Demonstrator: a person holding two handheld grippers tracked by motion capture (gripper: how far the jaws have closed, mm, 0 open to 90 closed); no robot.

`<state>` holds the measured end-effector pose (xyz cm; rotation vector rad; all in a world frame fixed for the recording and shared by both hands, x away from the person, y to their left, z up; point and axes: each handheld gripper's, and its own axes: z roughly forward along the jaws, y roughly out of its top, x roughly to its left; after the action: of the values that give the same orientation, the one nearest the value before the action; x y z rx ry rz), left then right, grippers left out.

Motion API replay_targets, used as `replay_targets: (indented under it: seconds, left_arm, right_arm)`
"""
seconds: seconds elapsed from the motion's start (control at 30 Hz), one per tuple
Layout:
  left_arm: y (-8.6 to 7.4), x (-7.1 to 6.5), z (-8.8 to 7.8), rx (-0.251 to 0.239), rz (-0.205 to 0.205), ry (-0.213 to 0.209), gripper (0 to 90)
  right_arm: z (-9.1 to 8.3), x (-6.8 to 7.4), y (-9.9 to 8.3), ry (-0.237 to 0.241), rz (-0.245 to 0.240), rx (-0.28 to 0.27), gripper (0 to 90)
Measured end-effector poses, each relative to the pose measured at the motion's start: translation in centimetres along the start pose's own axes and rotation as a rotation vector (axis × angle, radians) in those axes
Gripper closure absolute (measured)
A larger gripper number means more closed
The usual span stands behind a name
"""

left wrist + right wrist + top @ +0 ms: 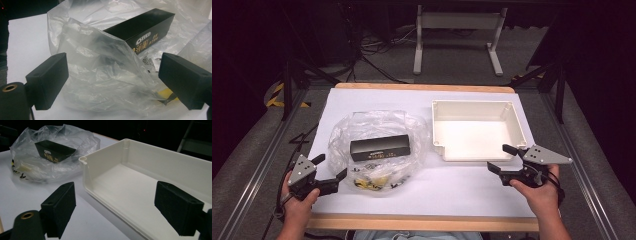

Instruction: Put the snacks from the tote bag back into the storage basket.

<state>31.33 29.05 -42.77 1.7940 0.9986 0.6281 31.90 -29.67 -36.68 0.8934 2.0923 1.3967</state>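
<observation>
While the left gripper (330,172) hovers with its jaws spread wide, a crumpled clear plastic bag (105,75) bulges up between them without being pinched, and the black Oreo box (143,28) lies inside it just beyond. The right gripper (501,159) stands open too, its jaws straddling the near rim of the cream tray (112,208).

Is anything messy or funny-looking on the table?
Only the clear plastic bag is crumpled, with a black box lying inside it among small yellow-and-black packets. The white tray sits flat and empty. Nothing looks spilled or broken.
</observation>
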Motion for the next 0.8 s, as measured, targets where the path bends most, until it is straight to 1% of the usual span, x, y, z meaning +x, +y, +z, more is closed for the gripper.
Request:
replay_targets:
  seconds: [0.17, 0.5, 0.8]
  left_arm:
    - [0.0, 0.0, 0.0, 0.000, -0.001, 0.001, 10.3]
    - [0.0, 0.0, 0.1, 0.001, -0.002, 0.001, 10.3]
    - [0.0, 0.0, 0.1, 0.001, -0.003, 0.003, 10.3]
  right_arm:
    - [-0.2, -0.1, 0.9, 0.002, -0.011, 0.007, 17.6]
    - [-0.5, -0.3, 2.2, 0.016, -0.024, -0.001, 16.8]
    - [-0.7, -0.5, 3.7, 0.024, -0.062, 0.007, 16.7]
